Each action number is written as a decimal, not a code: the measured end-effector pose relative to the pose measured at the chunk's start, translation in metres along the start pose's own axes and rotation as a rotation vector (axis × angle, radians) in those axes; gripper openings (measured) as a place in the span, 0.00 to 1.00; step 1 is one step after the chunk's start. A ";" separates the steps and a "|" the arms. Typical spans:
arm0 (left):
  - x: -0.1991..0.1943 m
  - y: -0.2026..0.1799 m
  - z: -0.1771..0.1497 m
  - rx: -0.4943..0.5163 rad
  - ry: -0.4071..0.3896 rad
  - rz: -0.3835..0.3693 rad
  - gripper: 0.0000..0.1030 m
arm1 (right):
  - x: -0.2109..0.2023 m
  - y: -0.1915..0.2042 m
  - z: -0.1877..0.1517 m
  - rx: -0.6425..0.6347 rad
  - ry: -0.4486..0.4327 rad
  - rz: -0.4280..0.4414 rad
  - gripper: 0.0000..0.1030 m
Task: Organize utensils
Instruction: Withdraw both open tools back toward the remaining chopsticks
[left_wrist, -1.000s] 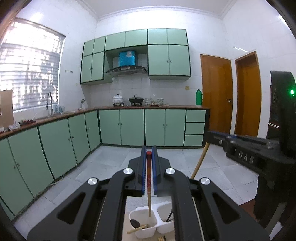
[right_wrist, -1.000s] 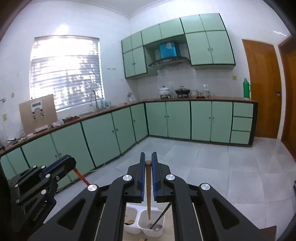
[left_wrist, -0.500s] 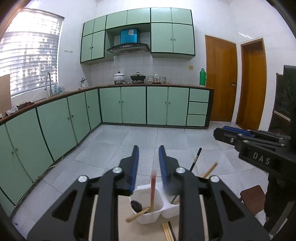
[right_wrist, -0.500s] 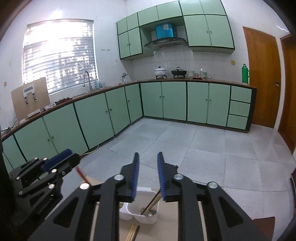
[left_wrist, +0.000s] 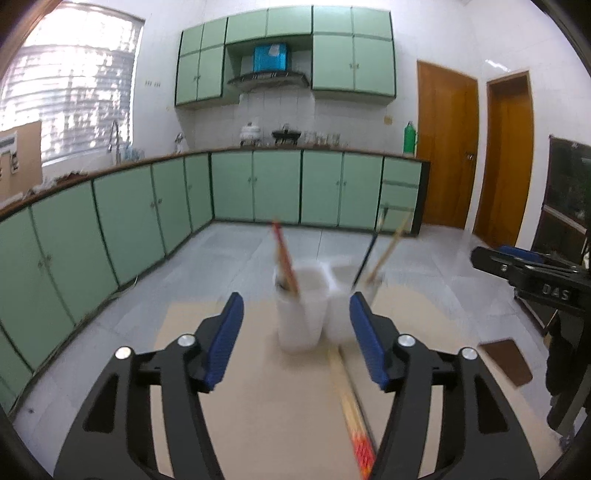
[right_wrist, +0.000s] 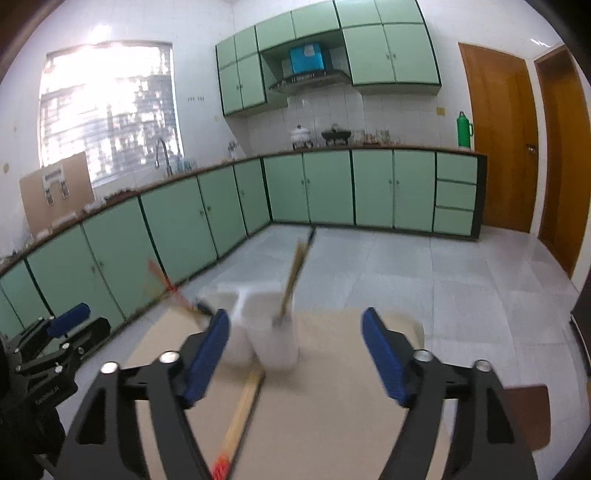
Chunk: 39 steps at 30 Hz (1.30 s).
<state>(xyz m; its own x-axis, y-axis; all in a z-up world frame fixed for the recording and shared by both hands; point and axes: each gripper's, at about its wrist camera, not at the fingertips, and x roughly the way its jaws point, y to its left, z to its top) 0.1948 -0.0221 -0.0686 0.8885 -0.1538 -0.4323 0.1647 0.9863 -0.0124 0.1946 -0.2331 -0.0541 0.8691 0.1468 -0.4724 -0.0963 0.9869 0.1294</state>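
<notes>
Left wrist view: 1 s ago I had a chopstick pinched in each gripper; now both stand in the white two-cup holder (left_wrist: 314, 306) on the table (left_wrist: 258, 413). My left gripper (left_wrist: 295, 332) and right gripper (right_wrist: 295, 350) have just been opening, jaws wide, nothing btwn pads. Loose chopsticks (left_wrist: 351, 410) lie just before the holder. Right gripper body (left_wrist: 535, 280) reads "DAS".

Blurred holder (left_wrist: 301, 306); its contents perhaps chopsticks (left_wrist: 284, 254).
</notes>
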 end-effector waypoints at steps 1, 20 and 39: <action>-0.001 0.001 -0.009 -0.001 0.015 0.004 0.60 | -0.001 0.001 -0.010 0.000 0.014 -0.001 0.79; 0.003 0.026 -0.148 -0.020 0.334 0.069 0.69 | 0.023 0.050 -0.167 0.001 0.318 -0.001 0.75; 0.009 0.023 -0.152 -0.032 0.367 0.077 0.74 | 0.030 0.063 -0.178 -0.040 0.377 -0.034 0.61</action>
<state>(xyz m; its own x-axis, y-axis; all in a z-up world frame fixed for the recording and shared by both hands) 0.1416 0.0088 -0.2095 0.6845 -0.0532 -0.7271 0.0851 0.9963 0.0072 0.1279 -0.1549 -0.2154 0.6335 0.1208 -0.7642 -0.0959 0.9924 0.0773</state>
